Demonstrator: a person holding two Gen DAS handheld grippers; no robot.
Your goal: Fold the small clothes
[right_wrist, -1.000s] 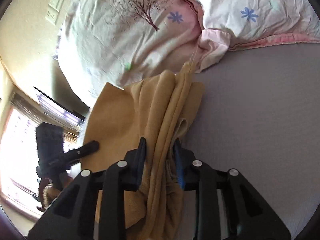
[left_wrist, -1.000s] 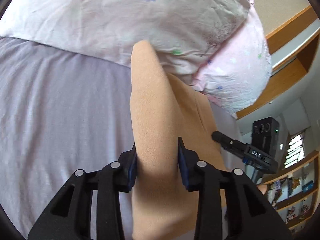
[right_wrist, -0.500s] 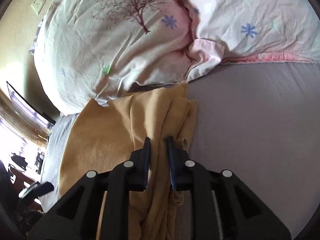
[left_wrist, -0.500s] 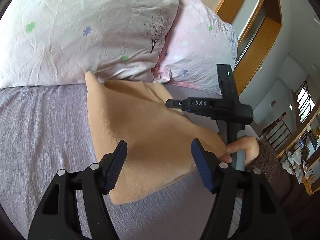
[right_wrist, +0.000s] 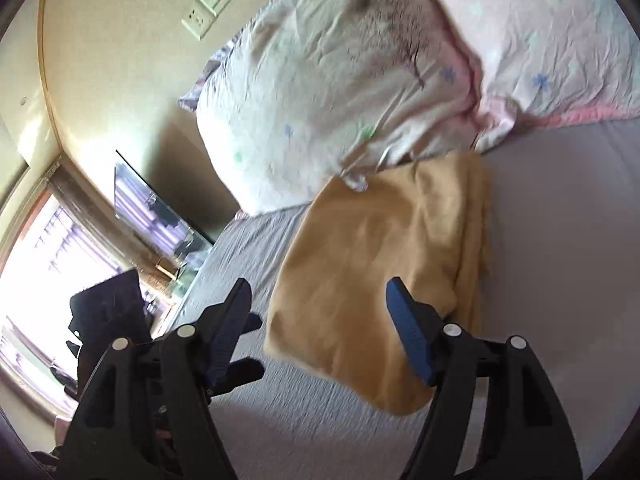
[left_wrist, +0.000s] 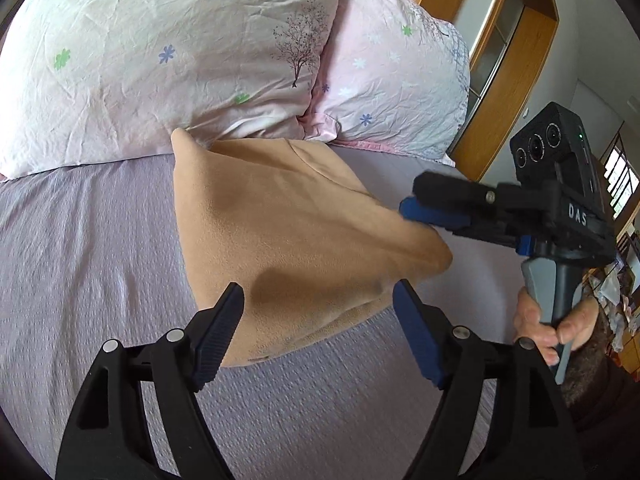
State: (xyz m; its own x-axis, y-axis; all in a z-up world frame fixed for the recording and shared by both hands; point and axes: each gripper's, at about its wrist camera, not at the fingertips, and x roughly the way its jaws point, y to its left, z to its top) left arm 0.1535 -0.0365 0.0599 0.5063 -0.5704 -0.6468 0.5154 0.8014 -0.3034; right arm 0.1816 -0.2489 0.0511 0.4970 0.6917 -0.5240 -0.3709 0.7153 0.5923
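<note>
Where two pillows (left_wrist: 192, 60) meet, folded garment (left_wrist: 288, 232), lilac bedsheet (left_wrist: 80, 248).

Only one bit of lettering reads from here — "DAS", in pale capitals on the black body of the right gripper (left_wrist: 436, 210), seen in the left wrist view. Nothing legible on the wall plate (right_wrist: 209, 4) — too small.

Two floral pillows (left_wrist: 168, 60) on lilac bedsheet (left_wrist: 80, 240)
</note>
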